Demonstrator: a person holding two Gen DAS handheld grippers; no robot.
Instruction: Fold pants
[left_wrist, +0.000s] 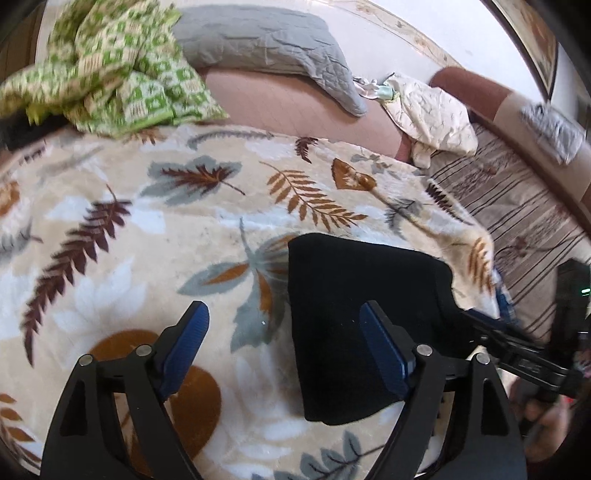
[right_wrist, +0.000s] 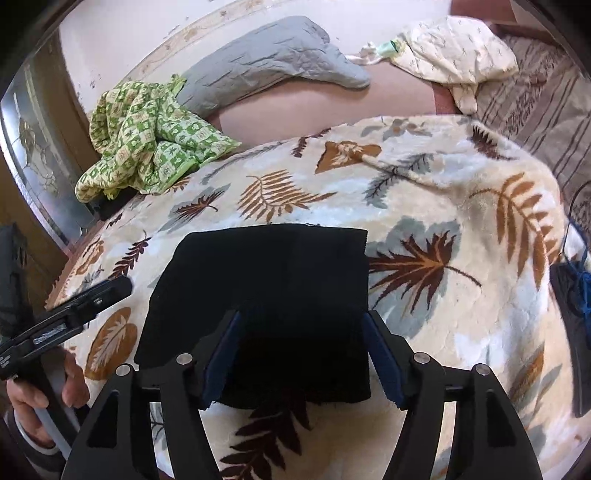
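Roughly centre-low in both views: black knit pants folded into a compact rectangle (right_wrist: 258, 295), lying flat on the cream plush blanket with brown and grey leaf print (right_wrist: 461, 332) that covers the bed. Edges look squared; the fold appears finished or nearly so.

Left claw (left_wrist: 284, 350), lower part of the left wrist view: blue pads spread wide, nothing between them but blanket and the left edge of the pants. Its right pad hangs over the black cloth; contact cannot be told. Released.

Right claw (right_wrist: 301, 354), bottom centre of the right wrist view: pads stand apart, straddling the near part of the folded stack. Cloth sits between them but the pads do not press it. Released. No earlier picture, so nothing on motion.

Handling, judged: cloth looks soft, light, limp, slightly fuzzy; not slippery, not fragile. Layers would slide apart if lifted by one ply. Best hold is likely a pinch through all layers at a folded edge or corner, one claw at each end.

Upper left: crumpled green-and-cream checked cloth (right_wrist: 147, 136). Top centre: grey quilted pillow (right_wrist: 273, 59). Upper right: cream patterned cloth (right_wrist: 458, 55). All well apart from the pants.
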